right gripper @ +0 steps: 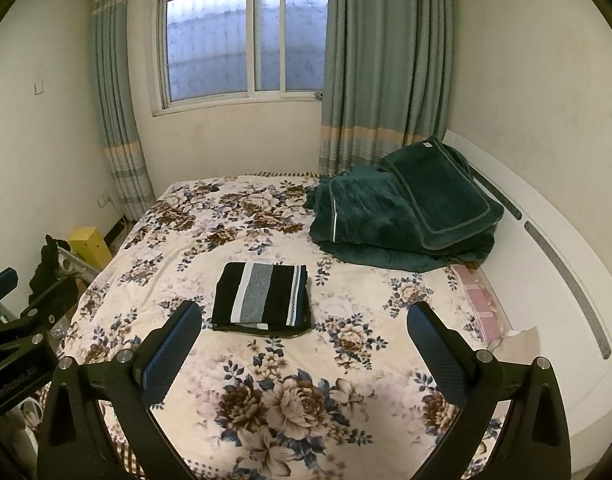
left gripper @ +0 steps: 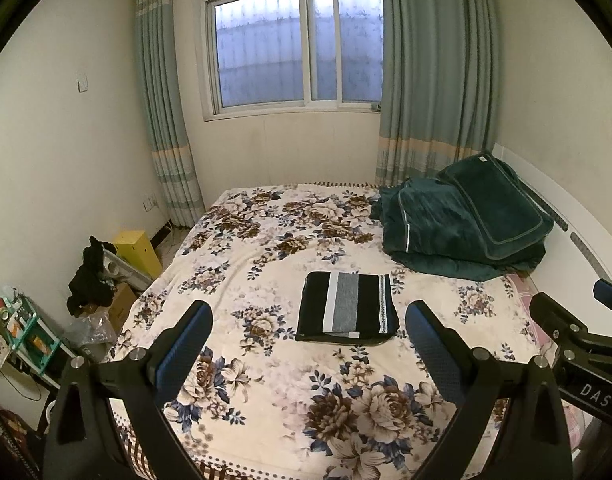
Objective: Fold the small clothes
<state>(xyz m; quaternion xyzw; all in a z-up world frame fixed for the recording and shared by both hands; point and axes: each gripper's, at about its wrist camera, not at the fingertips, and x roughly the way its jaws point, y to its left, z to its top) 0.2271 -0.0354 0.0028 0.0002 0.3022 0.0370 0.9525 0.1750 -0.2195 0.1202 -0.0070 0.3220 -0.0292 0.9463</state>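
Seemingly complete: garment (left gripper: 347, 306) lies folded, a flat rectangle mid-bed (left gripper: 266, 408), untouched. Left gripper (left gripper: 307, 344) and right gripper (right gripper: 304, 344) hover above the near edge, fingers spread, empty. No unfolded clothes visible.

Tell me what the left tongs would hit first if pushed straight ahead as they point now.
Probably the folded striped garment. It lies on the floral bedspread just ahead, between the open fingers of the left tongs. Depth is unclear, so they might touch the bedspread just short of it first.
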